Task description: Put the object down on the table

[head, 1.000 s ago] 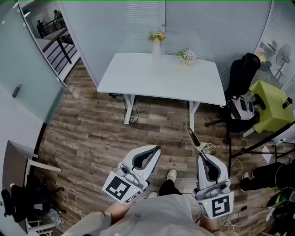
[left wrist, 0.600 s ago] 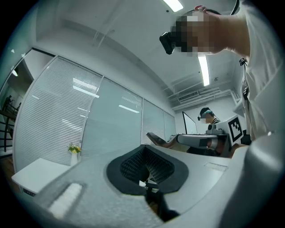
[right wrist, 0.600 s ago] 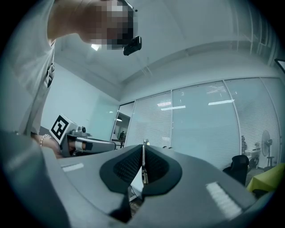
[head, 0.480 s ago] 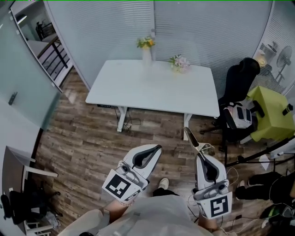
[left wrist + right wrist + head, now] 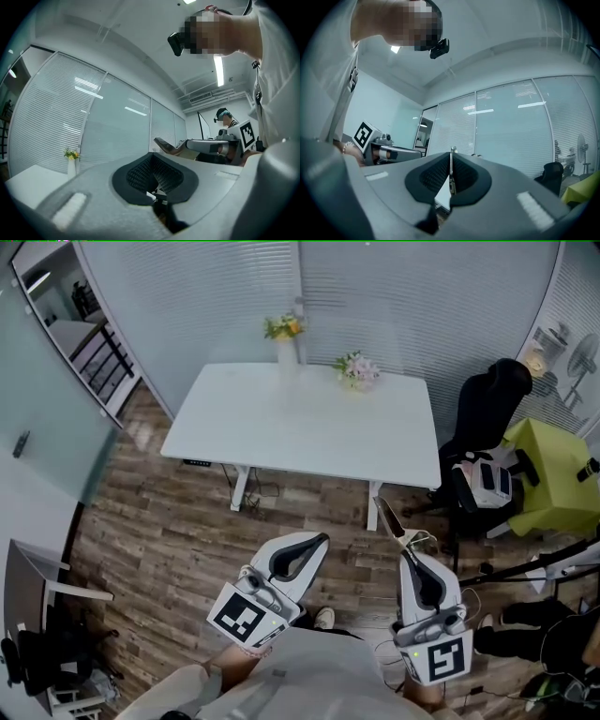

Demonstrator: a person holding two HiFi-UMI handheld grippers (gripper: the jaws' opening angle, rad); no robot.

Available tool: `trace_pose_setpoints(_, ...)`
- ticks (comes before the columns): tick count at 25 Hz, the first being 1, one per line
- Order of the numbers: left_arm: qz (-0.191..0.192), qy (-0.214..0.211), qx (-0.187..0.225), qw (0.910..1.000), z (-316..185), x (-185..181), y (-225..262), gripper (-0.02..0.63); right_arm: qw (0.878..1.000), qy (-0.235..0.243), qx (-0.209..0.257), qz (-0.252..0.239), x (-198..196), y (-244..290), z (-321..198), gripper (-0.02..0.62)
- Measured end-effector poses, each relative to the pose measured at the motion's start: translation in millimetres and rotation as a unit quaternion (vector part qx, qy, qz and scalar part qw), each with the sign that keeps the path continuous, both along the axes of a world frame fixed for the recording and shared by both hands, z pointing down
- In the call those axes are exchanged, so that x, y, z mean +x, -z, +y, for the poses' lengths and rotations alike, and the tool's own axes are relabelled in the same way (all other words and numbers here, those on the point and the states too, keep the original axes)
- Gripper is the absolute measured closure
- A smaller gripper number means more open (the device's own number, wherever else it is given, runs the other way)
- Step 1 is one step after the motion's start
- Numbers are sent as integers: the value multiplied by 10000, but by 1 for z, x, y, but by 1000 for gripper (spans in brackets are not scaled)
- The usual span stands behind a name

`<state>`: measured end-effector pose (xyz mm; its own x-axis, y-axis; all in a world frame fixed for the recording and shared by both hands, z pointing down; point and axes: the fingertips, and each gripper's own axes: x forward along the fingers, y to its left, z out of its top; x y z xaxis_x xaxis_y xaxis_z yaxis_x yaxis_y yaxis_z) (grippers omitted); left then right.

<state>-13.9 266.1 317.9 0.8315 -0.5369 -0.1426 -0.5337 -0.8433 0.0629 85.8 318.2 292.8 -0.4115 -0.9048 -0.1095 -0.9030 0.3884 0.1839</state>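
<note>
vase (image 5: 287, 354): yellow flowers (image 5: 283, 327) | pink bouquet (image 5: 356, 370): on table (image 5: 309, 427) | right gripper (image 5: 409, 559): clamps object (image 5: 388, 517)

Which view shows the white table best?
Head view: the whole white table shows from above. Left gripper view catches only a corner at its lower left; right gripper view hardly shows it.

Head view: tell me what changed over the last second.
The person has walked toward the white table, which now looks nearer. Nothing was taken hold of or let go: the right gripper stays shut on the thin flat object, and the left gripper stays empty.
</note>
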Motion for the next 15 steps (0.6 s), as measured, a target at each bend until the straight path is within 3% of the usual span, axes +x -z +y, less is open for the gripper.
trace_pose_setpoints(15, 54, 65, -87, 9999, -112, 12, -19, 604, 10000, -16, -12, -8, 15, -12, -108, 588)
